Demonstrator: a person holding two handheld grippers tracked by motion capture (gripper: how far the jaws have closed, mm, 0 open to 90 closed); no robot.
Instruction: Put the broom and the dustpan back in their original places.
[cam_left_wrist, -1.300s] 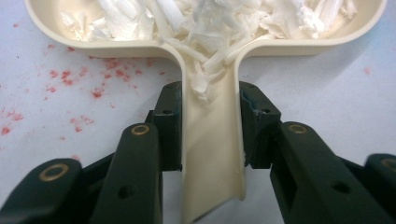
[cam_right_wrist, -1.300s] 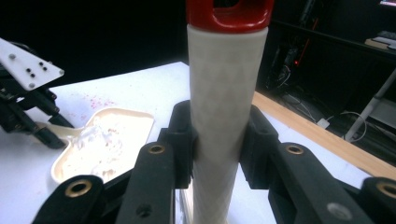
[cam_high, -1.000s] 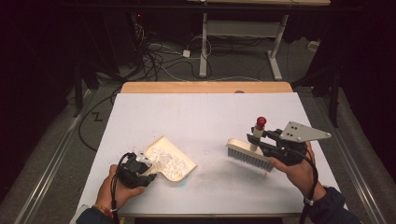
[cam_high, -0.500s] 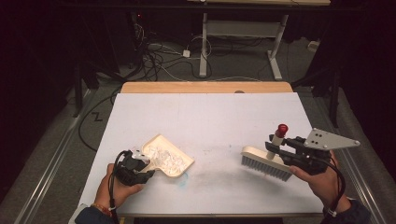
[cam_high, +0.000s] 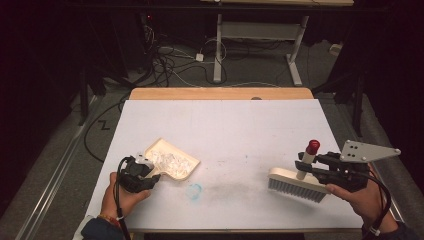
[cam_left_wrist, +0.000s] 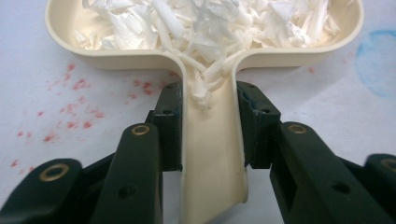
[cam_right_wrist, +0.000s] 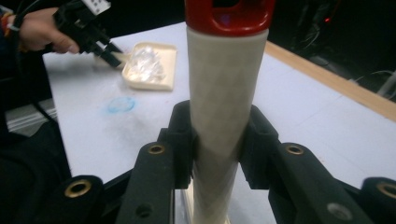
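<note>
A cream dustpan (cam_high: 172, 161) full of white paper shreds (cam_left_wrist: 210, 23) lies on the white table (cam_high: 225, 135) at the near left. My left gripper (cam_high: 145, 172) is shut on the dustpan handle (cam_left_wrist: 212, 154), one black pad on each side. At the near right, my right gripper (cam_high: 312, 167) is shut on the cream, red-capped handle (cam_right_wrist: 224, 93) of a hand brush (cam_high: 295, 184). The brush stands with its grey bristles down on the table. In the right gripper view the dustpan (cam_right_wrist: 149, 65) and the left gripper (cam_right_wrist: 109, 53) show far off at the upper left.
A blue smudge (cam_high: 194, 190) and a grey smear mark the table between dustpan and brush. Red specks (cam_left_wrist: 70, 121) dot the surface beside the dustpan handle. A wooden strip (cam_high: 220, 93) runs along the far edge. Cables and desk legs (cam_high: 295, 50) lie on the floor beyond.
My right gripper has carried the brush to the right, toward the table's right edge. The left gripper and the dustpan have stayed in place.
</note>
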